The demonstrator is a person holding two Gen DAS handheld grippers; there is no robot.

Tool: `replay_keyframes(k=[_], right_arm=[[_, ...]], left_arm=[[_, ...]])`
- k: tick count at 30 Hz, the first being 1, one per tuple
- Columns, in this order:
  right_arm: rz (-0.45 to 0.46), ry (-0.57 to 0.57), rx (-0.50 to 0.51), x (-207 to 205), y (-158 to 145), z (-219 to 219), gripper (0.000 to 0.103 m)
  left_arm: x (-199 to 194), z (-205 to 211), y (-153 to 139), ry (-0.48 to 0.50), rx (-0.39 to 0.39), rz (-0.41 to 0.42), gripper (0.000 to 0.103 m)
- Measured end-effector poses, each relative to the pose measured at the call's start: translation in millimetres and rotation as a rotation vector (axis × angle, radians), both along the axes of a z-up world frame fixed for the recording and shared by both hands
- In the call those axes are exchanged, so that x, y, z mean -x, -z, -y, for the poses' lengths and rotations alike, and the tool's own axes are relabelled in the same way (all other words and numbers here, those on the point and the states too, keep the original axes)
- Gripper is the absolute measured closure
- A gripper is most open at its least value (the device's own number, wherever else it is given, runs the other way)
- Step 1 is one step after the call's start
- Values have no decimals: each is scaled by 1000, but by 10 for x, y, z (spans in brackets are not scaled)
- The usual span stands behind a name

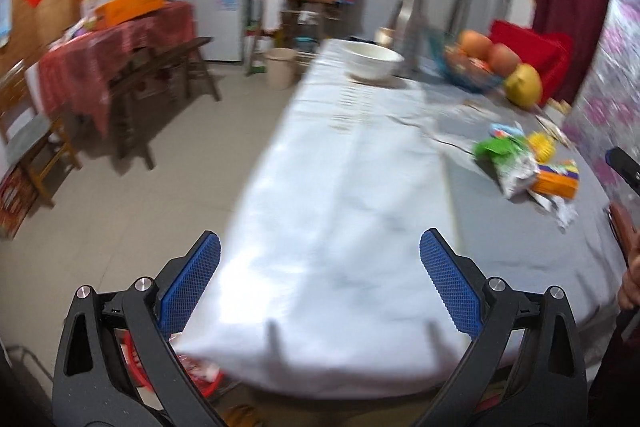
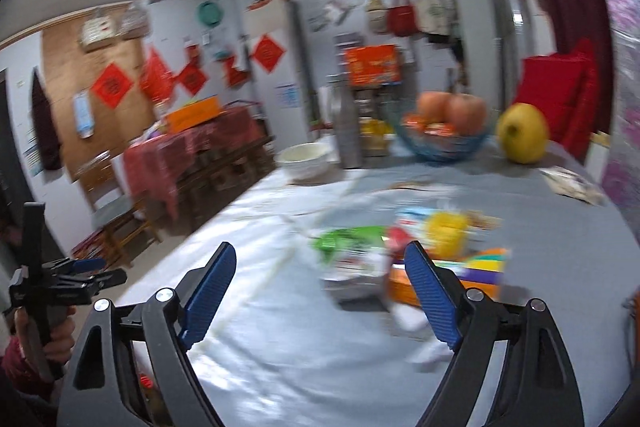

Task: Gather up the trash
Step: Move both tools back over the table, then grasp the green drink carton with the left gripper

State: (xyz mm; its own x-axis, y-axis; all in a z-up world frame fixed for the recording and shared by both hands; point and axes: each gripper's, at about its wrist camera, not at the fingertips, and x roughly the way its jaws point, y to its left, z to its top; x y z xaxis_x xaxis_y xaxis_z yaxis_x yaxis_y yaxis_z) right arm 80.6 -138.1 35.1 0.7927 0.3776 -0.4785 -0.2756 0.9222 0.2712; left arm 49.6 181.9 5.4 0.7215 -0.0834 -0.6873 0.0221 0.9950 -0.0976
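Grey-clothed counter (image 2: 280, 367): wrapper pile (image 2: 408, 259), fruit bowl (image 2: 444, 143); left gripper (image 1: 320, 283) and right gripper (image 2: 320, 291) fingers apart, empty.

Pale cloth (image 1: 340, 187) is covering the counter ahead of the left hand-held gripper (image 1: 320, 283); crinkled glossy wrappers (image 2: 360, 263) are lying beside its textured blue pads (image 1: 196, 283).

— What's in front of the right gripper (image 2: 318, 291)?

— Wide-set jaws, nothing between them. A blurred heap of wrappers (image 2: 404, 259) lies on the grey tablecloth (image 2: 280, 367).

— Further back?

— A white bowl (image 2: 303, 157), a blue fruit basket (image 2: 446, 143), a yellow fruit (image 2: 522, 133).
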Motion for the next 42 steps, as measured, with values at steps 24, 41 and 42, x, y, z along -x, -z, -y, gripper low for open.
replay_keyframes(k=[24, 41, 42], right_arm=[[-135, 232, -56, -166, 770, 918, 12], [-140, 196, -161, -168, 800, 1027, 12], [-139, 196, -157, -167, 800, 1018, 12]], left_arm=[[-1400, 2333, 117, 306, -29, -69, 7], [-1365, 1412, 426, 128, 12, -139, 7], [-1336, 1375, 413, 131, 22, -132, 7]])
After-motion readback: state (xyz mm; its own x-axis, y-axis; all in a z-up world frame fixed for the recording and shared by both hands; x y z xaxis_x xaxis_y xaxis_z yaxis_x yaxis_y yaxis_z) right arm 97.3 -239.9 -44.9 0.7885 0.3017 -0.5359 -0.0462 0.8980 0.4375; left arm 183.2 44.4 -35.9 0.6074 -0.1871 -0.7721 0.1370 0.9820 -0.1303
